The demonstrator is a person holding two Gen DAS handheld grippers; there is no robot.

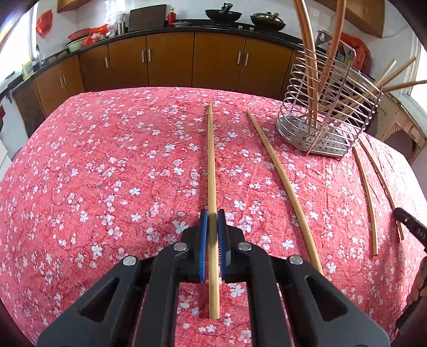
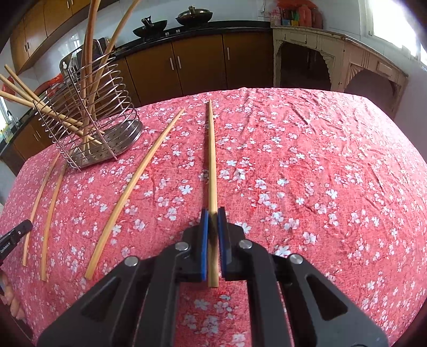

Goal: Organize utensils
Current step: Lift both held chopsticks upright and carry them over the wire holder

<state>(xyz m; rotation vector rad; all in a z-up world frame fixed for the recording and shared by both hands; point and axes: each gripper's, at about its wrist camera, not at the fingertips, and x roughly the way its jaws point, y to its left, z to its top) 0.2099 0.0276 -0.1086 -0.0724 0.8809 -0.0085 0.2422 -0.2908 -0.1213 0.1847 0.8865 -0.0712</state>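
Observation:
My left gripper [image 1: 212, 213] is shut on a bamboo chopstick [image 1: 211, 160] that runs straight ahead between the blue pads [image 1: 204, 235] over the floral cloth. My right gripper [image 2: 212, 212] is shut the same way on another chopstick [image 2: 212, 160]. A wire utensil holder [image 1: 328, 112] stands at the far right in the left wrist view, and the holder [image 2: 88, 114] stands at the far left in the right wrist view, with several chopsticks leaning in it. Between the two grippers a loose chopstick [image 1: 283, 186] [image 2: 133, 192] lies on the cloth beside two thinner ones [image 1: 369, 202] [image 2: 49, 219].
The red floral tablecloth [image 1: 106, 173] covers the whole table. Brown kitchen cabinets [image 1: 170, 61] and a black counter with woks [image 1: 223, 14] lie behind it. The right gripper's tip [image 1: 411, 224] shows at the right edge, and the left gripper's tip [image 2: 14, 235] at the left edge above a hand [image 2: 10, 299].

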